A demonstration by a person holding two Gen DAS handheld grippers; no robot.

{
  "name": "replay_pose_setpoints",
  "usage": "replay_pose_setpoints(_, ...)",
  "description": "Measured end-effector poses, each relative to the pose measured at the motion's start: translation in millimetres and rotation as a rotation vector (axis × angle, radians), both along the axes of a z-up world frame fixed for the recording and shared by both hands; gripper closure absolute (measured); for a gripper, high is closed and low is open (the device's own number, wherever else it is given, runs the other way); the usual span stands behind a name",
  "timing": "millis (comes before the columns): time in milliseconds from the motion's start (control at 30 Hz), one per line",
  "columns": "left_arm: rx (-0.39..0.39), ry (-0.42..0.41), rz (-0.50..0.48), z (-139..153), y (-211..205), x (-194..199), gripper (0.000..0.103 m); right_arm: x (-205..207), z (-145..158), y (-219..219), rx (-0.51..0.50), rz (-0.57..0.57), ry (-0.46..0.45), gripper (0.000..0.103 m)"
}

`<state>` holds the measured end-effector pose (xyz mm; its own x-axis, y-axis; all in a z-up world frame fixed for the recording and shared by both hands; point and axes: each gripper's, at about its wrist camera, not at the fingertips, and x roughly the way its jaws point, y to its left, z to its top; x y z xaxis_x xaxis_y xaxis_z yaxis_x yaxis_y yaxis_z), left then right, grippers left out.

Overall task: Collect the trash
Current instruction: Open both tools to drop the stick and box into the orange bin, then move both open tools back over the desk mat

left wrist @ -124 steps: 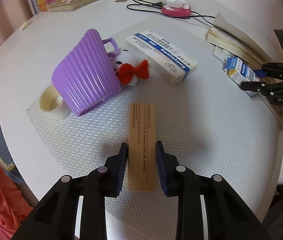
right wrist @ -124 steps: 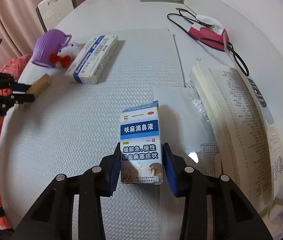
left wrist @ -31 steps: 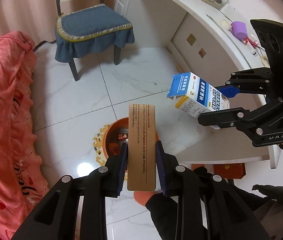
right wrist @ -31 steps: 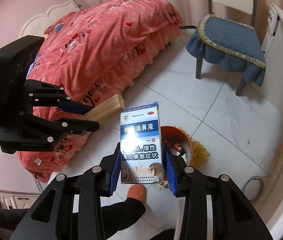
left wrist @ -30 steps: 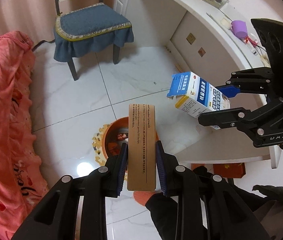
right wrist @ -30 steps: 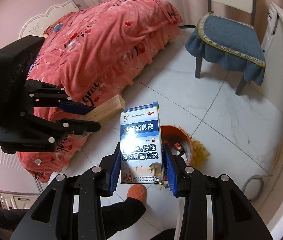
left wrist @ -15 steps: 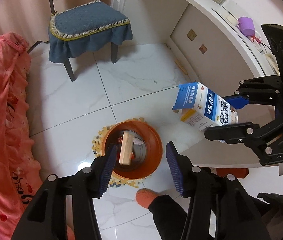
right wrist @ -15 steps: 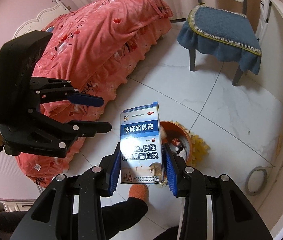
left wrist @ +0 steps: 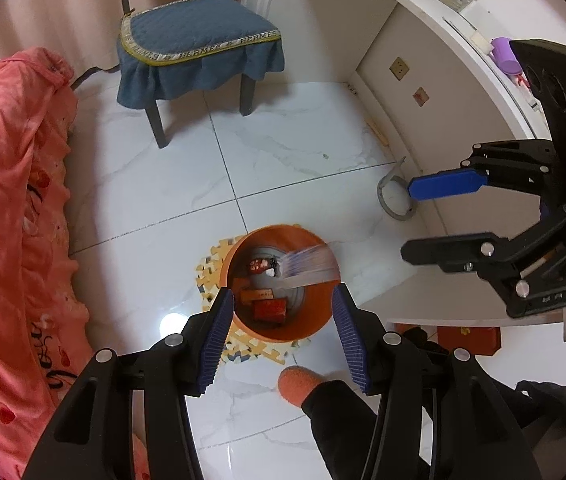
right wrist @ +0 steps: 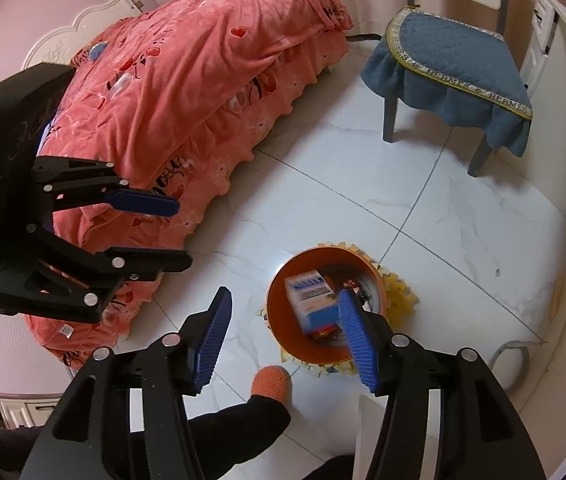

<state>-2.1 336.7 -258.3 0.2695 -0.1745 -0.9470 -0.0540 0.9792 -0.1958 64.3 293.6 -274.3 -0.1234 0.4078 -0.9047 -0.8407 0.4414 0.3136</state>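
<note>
Both grippers, left gripper (left wrist: pixel 281 312) and right gripper (right wrist: pixel 283 322), spread empty; blue-white box (right wrist: pixel 313 300) tilted, blurred, inside orange bin (right wrist: pixel 283 344).

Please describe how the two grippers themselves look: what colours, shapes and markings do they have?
Both look the same. The left gripper and the right gripper have matte black angular linkage arms joined by round silver bolts. Each finger ends in a flat, ribbed blue pad. A boxy black housing sits behind the fingers. Small pale lettering on one frame is unreadable. No cables show.
</note>
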Motion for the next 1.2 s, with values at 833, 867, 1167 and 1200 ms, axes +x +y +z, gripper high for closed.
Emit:
replay_pose_setpoints(833,0.087,-0.082,-0.039,76,-65,-16,0.019,-6,97,-107,0.089,-0.035,-0.029,0.017)
replay_pose_setpoints(867,0.091,-0.086,-0.042,80,-70,-16,0.017,-6,104,-116,0.098,-0.044,-0.033,0.014)
replay_pose_setpoints(1167,0.115,-0.141,-0.095,122,-128,-19,0.009,-6,157,-185,0.149,-0.1,-0.073,0.012)
replay_pose_setpoints(1200,0.121,-0.149,-0.105,127,-135,-20,0.007,-6,163,-195,0.155,-0.108,-0.081,0.011)
